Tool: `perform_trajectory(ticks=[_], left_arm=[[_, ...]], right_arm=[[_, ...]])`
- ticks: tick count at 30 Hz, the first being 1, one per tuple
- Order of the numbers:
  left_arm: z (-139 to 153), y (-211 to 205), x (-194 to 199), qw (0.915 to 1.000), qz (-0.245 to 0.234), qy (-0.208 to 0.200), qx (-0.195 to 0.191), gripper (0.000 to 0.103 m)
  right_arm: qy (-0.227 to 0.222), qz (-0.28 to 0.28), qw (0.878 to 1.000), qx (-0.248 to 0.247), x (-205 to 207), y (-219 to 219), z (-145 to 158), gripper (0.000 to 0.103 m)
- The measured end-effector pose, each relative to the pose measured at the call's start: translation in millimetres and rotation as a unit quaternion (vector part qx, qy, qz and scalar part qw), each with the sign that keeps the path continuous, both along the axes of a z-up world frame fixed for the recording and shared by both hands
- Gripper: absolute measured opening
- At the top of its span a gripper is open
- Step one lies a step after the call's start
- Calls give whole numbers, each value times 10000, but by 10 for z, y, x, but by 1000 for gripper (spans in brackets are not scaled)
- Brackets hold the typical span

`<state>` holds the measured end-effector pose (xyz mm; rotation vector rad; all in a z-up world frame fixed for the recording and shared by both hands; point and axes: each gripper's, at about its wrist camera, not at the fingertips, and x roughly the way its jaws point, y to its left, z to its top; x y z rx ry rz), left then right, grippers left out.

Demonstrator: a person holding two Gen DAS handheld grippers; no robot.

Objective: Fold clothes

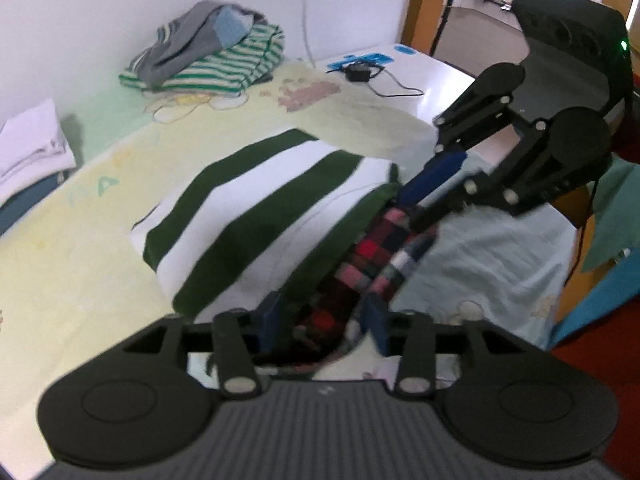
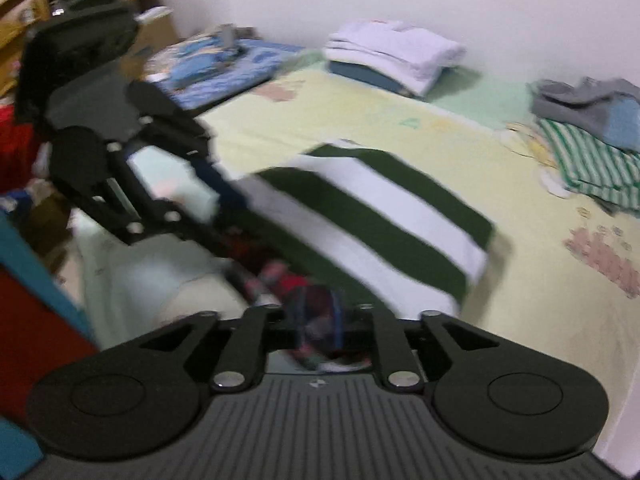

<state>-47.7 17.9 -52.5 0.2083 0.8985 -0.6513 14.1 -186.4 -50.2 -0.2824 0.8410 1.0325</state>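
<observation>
A folded green-and-white striped garment (image 1: 256,216) lies on the yellow bed sheet (image 1: 80,272); it also shows in the right wrist view (image 2: 372,220). A red, blue and white plaid garment (image 1: 368,256) lies along its near edge. My left gripper (image 1: 324,320) is shut on one end of the plaid cloth. My right gripper (image 1: 408,208) pinches the other end; in its own view (image 2: 316,324) its blue fingers are closed on the plaid cloth (image 2: 288,280). The left gripper (image 2: 228,200) appears at left in the right wrist view.
A pile of unfolded striped and grey clothes (image 1: 208,56) sits by the wall. Folded white clothes (image 2: 392,52) are stacked on a blue item. A black charger with cable (image 1: 360,72) lies on a white surface. A pale blue cover (image 1: 492,264) hangs at the bed's edge.
</observation>
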Motion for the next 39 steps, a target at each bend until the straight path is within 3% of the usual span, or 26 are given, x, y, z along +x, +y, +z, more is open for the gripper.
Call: perform_trajectory(ticks=[1,3,5,6,9,13,15,19,22,24,26,28,32,34,36,39], left_arm=[[-12,-17,-22,10000,-21,13,-10,54],[-98,-66,-27,9999,-65,116,75,51],[-198,-119,-6,9995,-66,165,243,46],[-236,-133,6,9994,-42,152,309,41],[-269,-69,68,9995,69,215,232,27],[-333,96,217,9977,349,558,-139,28],[-349,103,247,9969,427,626,-219,28],[-296,108,218,9970,442,578,-262,27],[-249,110,188,9972,441,527,-285,34],[-218,112,168,9974,440,492,-299,35],[-186,114,148,9975,439,458,-314,35],[-155,115,129,9976,438,423,-329,35],[-92,119,89,9978,436,354,-359,35],[39,164,72,9980,461,155,-411,37],[175,205,112,9974,512,-57,-508,48],[149,152,316,9946,804,-99,-653,48]], right_arm=[[58,37,10000,35,-24,15,-8,38],[11,31,9998,-177,-48,72,-103,37],[-6,-29,9993,-371,-45,114,-204,22],[56,-102,9992,-388,-18,113,-243,1],[149,-434,9989,-113,63,29,-225,0],[444,-964,9943,61,234,-56,-279,0],[545,-1057,9929,-9,278,-47,-365,0],[718,-1369,9879,118,309,-75,-250,4],[433,-1782,9823,377,371,-112,-127,7],[162,-2175,9758,141,477,-43,-187,16],[354,-2345,9715,-13,552,0,-325,17],[527,-2254,9727,-134,524,11,-429,17],[215,-1973,9791,-447,497,91,-330,15],[26,-2032,9791,-68,591,76,-180,15],[-81,-2137,9766,230,762,138,-98,15],[-564,-2206,9736,155,998,407,-172,15]])
